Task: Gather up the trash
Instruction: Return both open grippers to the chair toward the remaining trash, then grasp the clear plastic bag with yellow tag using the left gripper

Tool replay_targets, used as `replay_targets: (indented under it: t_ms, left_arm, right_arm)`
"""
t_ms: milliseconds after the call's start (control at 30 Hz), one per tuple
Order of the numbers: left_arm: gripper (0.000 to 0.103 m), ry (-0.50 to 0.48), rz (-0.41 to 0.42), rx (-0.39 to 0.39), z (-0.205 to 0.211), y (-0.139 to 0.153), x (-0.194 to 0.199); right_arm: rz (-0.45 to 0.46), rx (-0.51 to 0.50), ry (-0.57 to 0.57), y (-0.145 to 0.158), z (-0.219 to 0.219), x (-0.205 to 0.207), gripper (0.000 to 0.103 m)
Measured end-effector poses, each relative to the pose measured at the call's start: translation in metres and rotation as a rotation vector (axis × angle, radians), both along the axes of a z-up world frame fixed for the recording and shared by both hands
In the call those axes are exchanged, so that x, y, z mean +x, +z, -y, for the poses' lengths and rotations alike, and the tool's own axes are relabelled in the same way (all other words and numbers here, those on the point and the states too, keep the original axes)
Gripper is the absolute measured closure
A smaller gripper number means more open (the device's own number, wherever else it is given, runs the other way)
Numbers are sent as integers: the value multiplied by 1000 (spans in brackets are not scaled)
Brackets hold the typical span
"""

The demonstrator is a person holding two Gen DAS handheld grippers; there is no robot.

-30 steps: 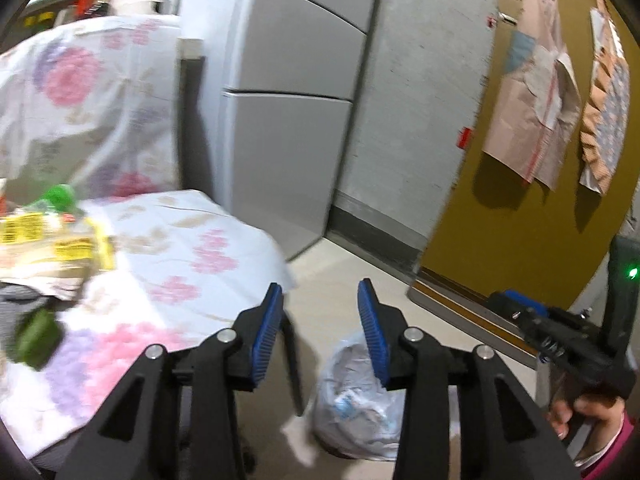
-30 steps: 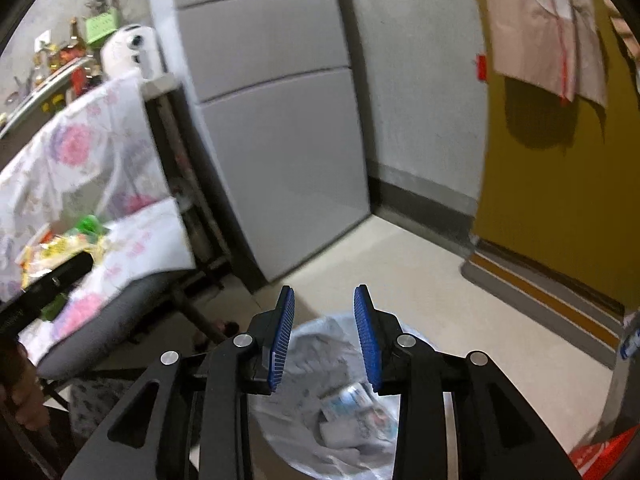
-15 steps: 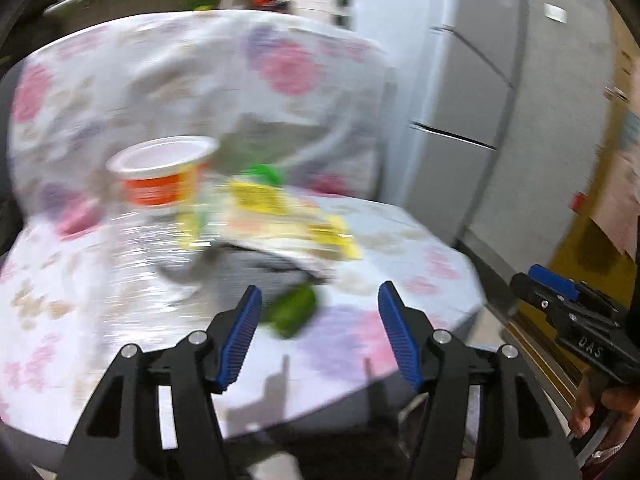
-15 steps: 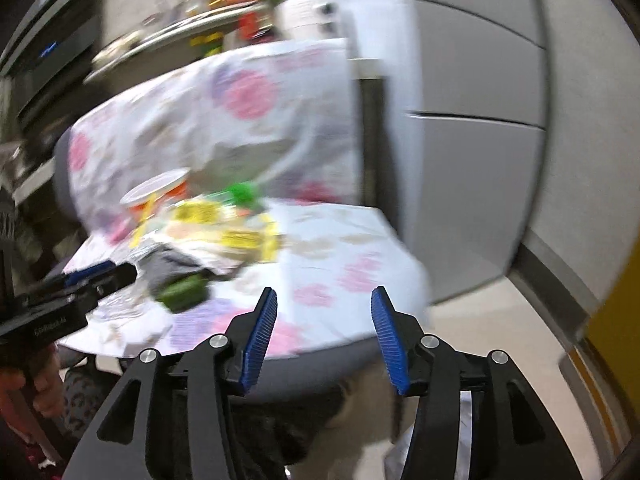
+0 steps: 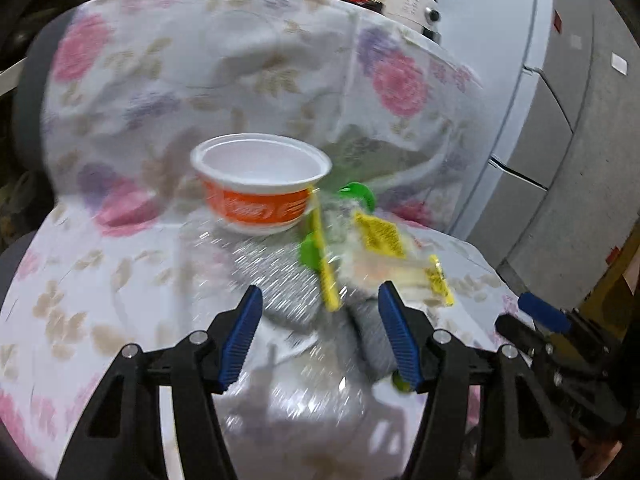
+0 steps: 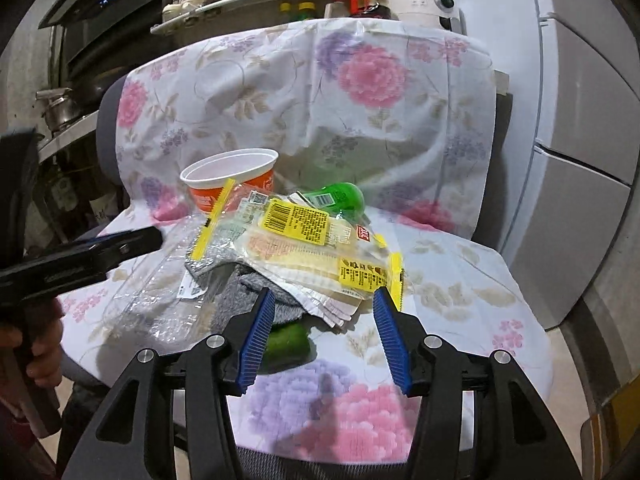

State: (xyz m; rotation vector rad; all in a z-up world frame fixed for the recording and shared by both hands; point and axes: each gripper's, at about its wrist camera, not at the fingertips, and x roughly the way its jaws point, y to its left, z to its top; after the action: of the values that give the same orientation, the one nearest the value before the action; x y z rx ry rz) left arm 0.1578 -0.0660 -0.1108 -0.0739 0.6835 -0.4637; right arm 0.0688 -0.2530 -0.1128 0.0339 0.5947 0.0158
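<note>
Floral chair (image 6: 460,264) bears trash pile (image 6: 304,248) just beyond both tongs (image 6: 324,332) (image 5: 320,332) (open, empty).

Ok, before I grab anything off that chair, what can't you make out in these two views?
- Green item, right wrist view: mostly hidden under the grey cloth and wrapper.
- Clear plastic, left wrist view: blurred, edges unclear.
- Green bottle: partly hidden behind the wrapper.
- Cup bottom: not visible.
</note>
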Motion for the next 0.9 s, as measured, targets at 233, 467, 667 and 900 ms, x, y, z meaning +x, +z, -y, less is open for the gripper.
replay_targets:
  t_ms: [233, 467, 667, 900]
  left_arm:
    - [45, -55, -85, 43, 38, -21, 54]
    - [67, -89, -129, 29, 50, -32, 67]
    - [88, -92, 40, 35, 47, -6, 21]
    - [92, -156, 64, 34, 45, -6, -45]
  right_arm:
    - [-11, 13, -60, -9, 26, 0, 50]
    - [-25, 29, -94, -16, 43, -4, 50]
    - [-8, 29, -94, -10, 41, -15, 50]
    - [3, 41, -79, -6, 34, -28, 50]
